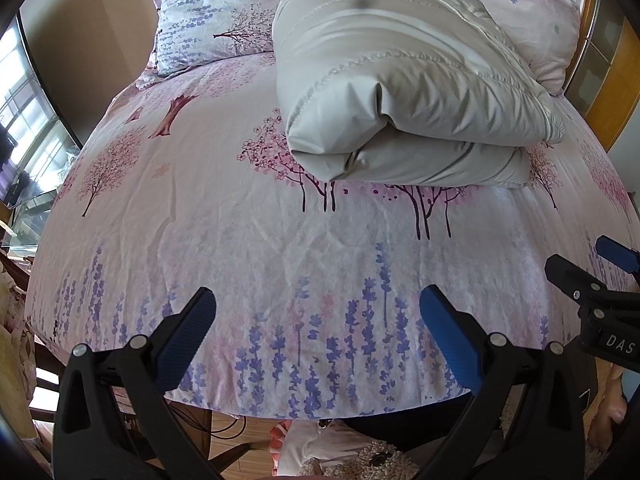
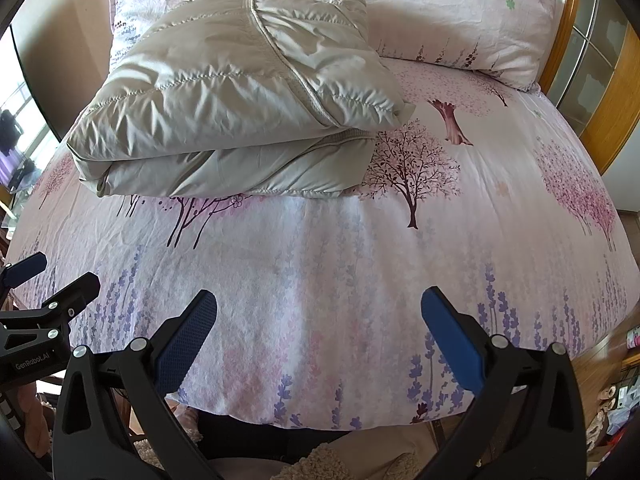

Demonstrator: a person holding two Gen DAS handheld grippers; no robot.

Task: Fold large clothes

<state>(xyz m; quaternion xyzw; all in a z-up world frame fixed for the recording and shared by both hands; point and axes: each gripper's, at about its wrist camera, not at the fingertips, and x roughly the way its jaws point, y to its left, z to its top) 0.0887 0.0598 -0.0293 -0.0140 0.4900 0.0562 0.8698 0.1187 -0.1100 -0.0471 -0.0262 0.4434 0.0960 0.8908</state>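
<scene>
Already the jacket [image 1: 400,92] is lying on the bed [image 1: 240,240] as a thick, squared bundle, doubled over itself with its quilted layers stacked and the folded edge facing the near side. It is sitting toward the far half of the sheet, with the pillows [image 2: 460,12] just behind it. Both sets of tongs are hovering over the near edge of the bed, well apart from the jacket. The left tongs [image 1: 318,332] are standing spread wide and holding nothing; the right tongs [image 2: 319,334] are likewise gaping and empty. Each is showing at the margin of the other's view, so the two are hanging side by side.

Judging from this, the folding itself is looking finished or nearly so: no sleeve or hem is trailing loose from the bundle on the sides in view. What may be remaining is only a tidying press or squaring of the slightly puffed top layer, though the far side is hidden.
</scene>
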